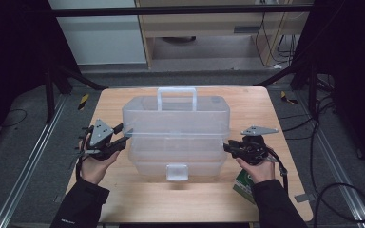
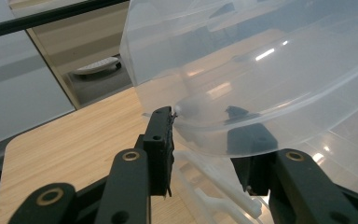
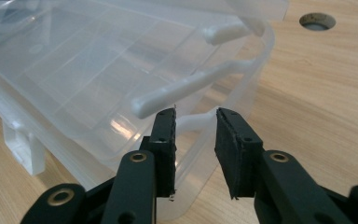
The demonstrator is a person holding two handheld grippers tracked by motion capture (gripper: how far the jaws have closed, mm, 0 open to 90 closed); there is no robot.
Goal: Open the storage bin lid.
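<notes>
Left tool (image 2: 200, 116) spread astride clear box (image 1: 176, 135) edge, perhaps touching, right tool (image 3: 196, 114) parted, empty

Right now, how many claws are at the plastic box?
2. The left claw is at the clear plastic box's left end; the right claw is at its right end.

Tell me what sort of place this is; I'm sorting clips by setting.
Probably a lab or workshop set up for recording. A small wooden table stands between metal floor rails, with loose cables on grey carpet and dark curtains at the sides. A clear plastic box sits on the table.
</notes>
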